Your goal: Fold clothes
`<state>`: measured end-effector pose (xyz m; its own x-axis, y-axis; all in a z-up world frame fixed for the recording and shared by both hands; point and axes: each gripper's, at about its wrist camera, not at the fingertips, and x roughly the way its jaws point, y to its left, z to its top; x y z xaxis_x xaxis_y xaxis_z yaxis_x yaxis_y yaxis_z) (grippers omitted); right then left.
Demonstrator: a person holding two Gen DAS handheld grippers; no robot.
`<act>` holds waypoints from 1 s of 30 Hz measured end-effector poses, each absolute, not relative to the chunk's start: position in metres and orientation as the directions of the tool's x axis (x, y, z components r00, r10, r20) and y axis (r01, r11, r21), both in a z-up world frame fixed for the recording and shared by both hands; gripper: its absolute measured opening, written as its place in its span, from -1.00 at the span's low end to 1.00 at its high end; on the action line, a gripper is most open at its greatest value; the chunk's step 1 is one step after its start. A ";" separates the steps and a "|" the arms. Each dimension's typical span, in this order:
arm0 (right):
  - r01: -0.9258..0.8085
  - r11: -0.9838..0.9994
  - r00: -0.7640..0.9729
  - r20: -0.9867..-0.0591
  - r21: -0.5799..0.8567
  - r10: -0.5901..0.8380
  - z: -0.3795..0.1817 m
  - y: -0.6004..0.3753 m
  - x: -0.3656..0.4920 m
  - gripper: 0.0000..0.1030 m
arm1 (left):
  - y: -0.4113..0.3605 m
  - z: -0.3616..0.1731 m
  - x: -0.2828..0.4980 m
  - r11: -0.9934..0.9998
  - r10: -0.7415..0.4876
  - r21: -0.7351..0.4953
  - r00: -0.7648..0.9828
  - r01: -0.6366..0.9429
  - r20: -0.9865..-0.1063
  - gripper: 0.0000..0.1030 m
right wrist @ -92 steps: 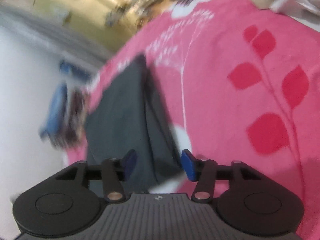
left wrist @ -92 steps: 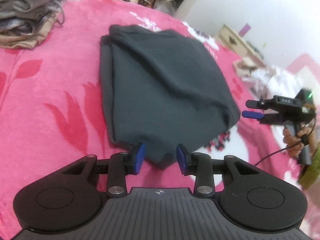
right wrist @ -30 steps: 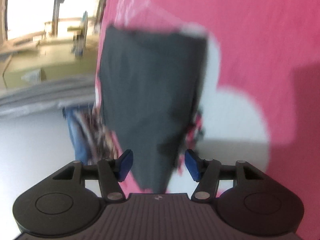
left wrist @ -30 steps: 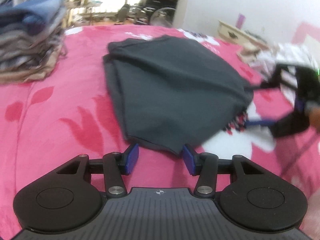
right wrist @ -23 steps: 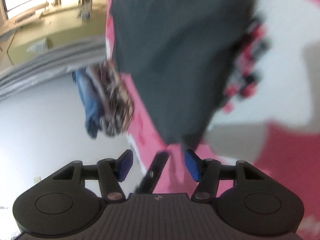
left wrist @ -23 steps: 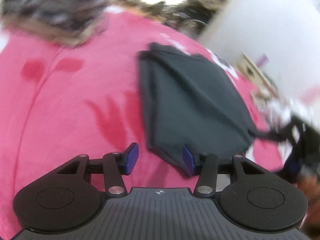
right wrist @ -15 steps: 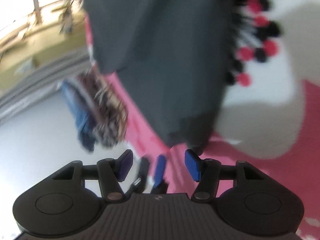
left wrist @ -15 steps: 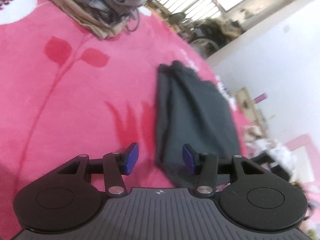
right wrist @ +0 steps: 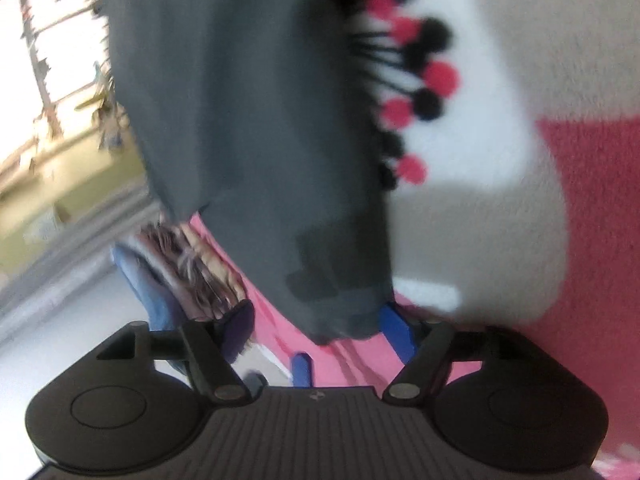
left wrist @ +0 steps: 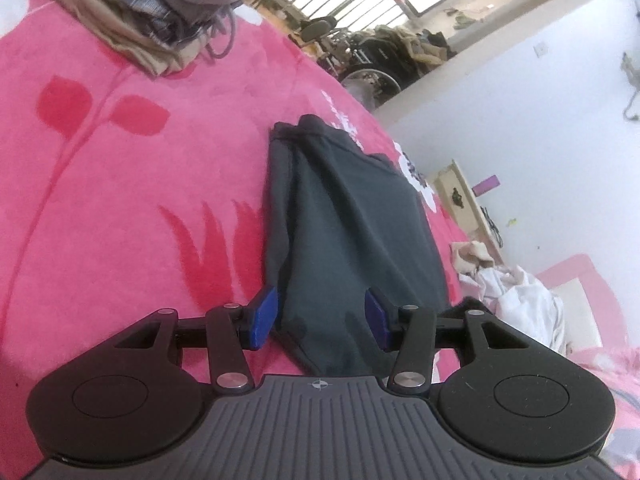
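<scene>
A folded dark grey garment [left wrist: 352,220] lies on the pink flowered blanket [left wrist: 120,200], running away from me in the left wrist view. My left gripper [left wrist: 320,318] is open and low over the garment's near end, which lies between its blue pads [left wrist: 264,316] without being pinched. In the blurred right wrist view the same garment [right wrist: 248,120] fills the upper middle, and its corner reaches down between my right gripper's [right wrist: 318,332] fingers. Those jaws are opening and the pads do not press on the cloth. A blue pad of the left gripper [right wrist: 301,366] shows just below that corner.
A stack of folded clothes [left wrist: 140,12] sits at the blanket's far left, also seen as a blurred stack of folded clothes [right wrist: 188,264]. A heap of white laundry [left wrist: 520,300] lies at the right by a wooden cabinet [left wrist: 460,196] and the white wall.
Both views have rolled and swung. Both grippers have come in to the garment's near end. The right jaws stand wider, and the left gripper's pad has appeared in the right wrist view.
</scene>
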<state>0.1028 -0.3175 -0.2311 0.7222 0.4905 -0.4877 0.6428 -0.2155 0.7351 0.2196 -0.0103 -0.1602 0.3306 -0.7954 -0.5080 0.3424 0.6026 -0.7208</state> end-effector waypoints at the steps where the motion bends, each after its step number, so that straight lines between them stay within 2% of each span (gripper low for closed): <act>1: 0.647 -0.188 0.718 -0.507 0.739 0.477 -0.225 -0.317 0.099 0.36 | -0.010 -0.160 0.219 0.602 -0.797 -0.718 0.332 0.351 -0.505 -0.07; 4: 0.655 -0.138 0.714 -0.549 0.743 0.434 -0.215 -0.320 0.090 0.37 | -0.006 -0.161 0.217 0.594 -0.802 -0.721 0.332 0.356 -0.497 -0.06; 7: 0.650 -0.098 0.712 -0.560 0.753 0.424 -0.219 -0.322 0.098 0.40 | -0.007 -0.163 0.216 0.581 -0.812 -0.726 0.323 0.368 -0.487 -0.07; 11: 0.591 0.054 0.726 -0.560 0.805 0.399 -0.213 -0.314 0.119 0.40 | -0.013 -0.163 0.216 0.567 -0.823 -0.725 0.305 0.391 -0.479 -0.08; 12: 0.569 0.090 0.736 -0.554 0.818 0.389 -0.210 -0.310 0.122 0.35 | -0.015 -0.162 0.215 0.562 -0.827 -0.726 0.303 0.396 -0.474 -0.08; 14: 0.536 0.141 0.751 -0.547 0.832 0.371 -0.210 -0.308 0.123 0.11 | -0.019 -0.161 0.215 0.555 -0.831 -0.726 0.303 0.406 -0.466 -0.08; 15: 0.533 0.139 0.757 -0.543 0.835 0.363 -0.213 -0.311 0.118 -0.12 | -0.021 -0.162 0.216 0.553 -0.833 -0.728 0.303 0.405 -0.464 -0.08; 16: 0.528 0.122 0.766 -0.534 0.840 0.359 -0.218 -0.314 0.115 -0.47 | -0.023 -0.163 0.218 0.553 -0.832 -0.733 0.301 0.396 -0.465 -0.08; 18: 0.507 0.100 0.785 -0.507 0.856 0.357 -0.226 -0.320 0.111 -0.76 | -0.027 -0.166 0.222 0.554 -0.832 -0.743 0.298 0.377 -0.469 -0.09; 25: 0.338 0.221 0.851 -0.397 0.915 0.342 -0.202 -0.334 0.113 -0.85 | -0.045 -0.200 0.250 0.525 -0.850 -0.821 0.200 0.226 -0.488 -0.17; 30: 0.265 0.266 0.867 -0.350 0.927 0.354 -0.187 -0.344 0.109 -0.85 | -0.056 -0.217 0.270 0.424 -0.903 -0.897 0.139 0.126 -0.407 -0.19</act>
